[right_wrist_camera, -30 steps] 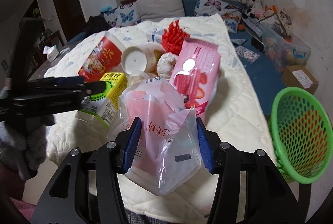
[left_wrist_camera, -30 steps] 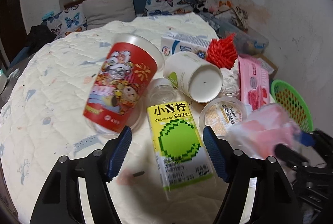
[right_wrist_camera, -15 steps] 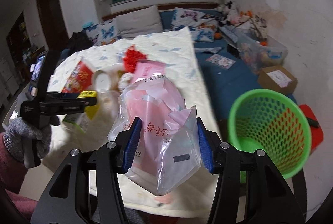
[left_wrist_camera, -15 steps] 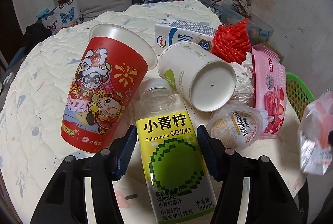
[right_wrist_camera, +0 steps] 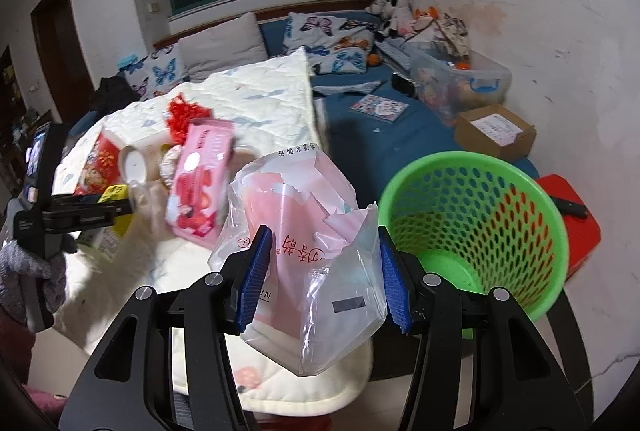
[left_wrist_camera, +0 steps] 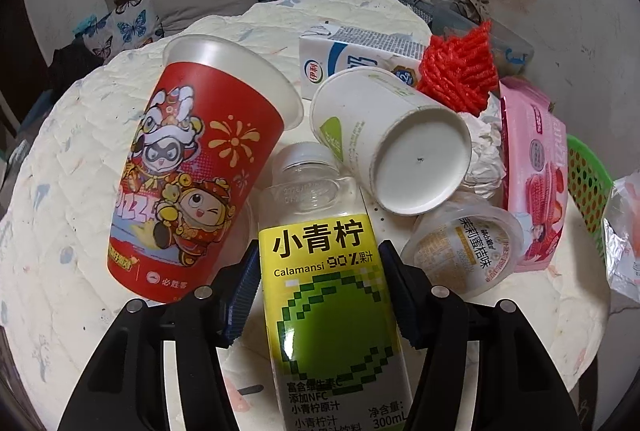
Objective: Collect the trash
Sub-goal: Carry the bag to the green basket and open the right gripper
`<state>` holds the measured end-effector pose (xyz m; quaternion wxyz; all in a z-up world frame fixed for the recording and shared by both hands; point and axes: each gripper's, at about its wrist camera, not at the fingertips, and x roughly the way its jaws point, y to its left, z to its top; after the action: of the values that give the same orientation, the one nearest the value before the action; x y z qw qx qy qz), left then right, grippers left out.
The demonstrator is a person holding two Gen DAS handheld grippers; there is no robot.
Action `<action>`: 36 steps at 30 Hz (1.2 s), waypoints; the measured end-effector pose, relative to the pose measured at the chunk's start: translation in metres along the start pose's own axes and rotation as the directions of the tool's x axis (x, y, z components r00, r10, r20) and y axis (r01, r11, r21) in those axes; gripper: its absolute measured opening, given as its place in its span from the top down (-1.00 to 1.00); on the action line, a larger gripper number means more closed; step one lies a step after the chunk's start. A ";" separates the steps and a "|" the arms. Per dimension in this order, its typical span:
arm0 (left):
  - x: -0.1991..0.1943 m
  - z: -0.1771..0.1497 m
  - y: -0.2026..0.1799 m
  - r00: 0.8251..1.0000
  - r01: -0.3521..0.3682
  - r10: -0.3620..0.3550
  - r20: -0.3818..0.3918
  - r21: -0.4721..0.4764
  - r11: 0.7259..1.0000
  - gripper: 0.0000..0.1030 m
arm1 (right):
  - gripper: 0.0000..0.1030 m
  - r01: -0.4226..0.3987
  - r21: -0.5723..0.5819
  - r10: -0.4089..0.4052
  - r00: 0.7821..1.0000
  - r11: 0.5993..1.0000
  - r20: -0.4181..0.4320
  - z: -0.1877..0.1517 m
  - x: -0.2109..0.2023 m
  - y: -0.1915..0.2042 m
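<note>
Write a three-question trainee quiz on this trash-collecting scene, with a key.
1. True or false: the right gripper holds a plastic bag.
2. What lies between the left gripper fingers? A) red cup B) juice bottle C) milk carton
3. Fill in: the basket beside the bag is ____ in colour.

Key: 1 true. 2 B, the juice bottle; the red cup and milk carton lie beyond. 3 green.
</note>
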<state>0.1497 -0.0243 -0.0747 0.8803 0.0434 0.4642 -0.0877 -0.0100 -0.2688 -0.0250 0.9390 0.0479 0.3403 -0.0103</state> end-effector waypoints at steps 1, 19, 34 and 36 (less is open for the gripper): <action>-0.002 -0.001 0.002 1.000 0.005 -0.005 0.003 -0.008 1.000 -0.09 | -0.02 0.010 0.008 -0.010 1.000 1.000 0.002 0.000 0.000 -0.004; -0.092 -0.036 0.015 0.982 0.106 -0.097 0.163 -0.044 0.993 -0.08 | -0.02 0.195 0.100 -0.192 0.981 0.976 -0.036 -0.002 0.019 -0.076; -0.111 0.020 -0.090 0.924 0.319 -0.345 0.166 0.166 0.933 -0.08 | -0.26 0.277 0.158 -0.261 0.959 0.948 -0.113 -0.015 0.046 -0.142; -0.105 0.029 -0.111 0.916 0.343 -0.372 0.149 0.192 0.920 -0.08 | -0.35 0.273 0.161 -0.257 0.960 0.949 -0.109 -0.016 0.047 -0.148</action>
<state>0.0937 -0.1254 0.0285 0.8815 0.0206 0.3731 -0.2885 0.0083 -0.4135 -0.0790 0.9056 0.0841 0.3819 -0.1640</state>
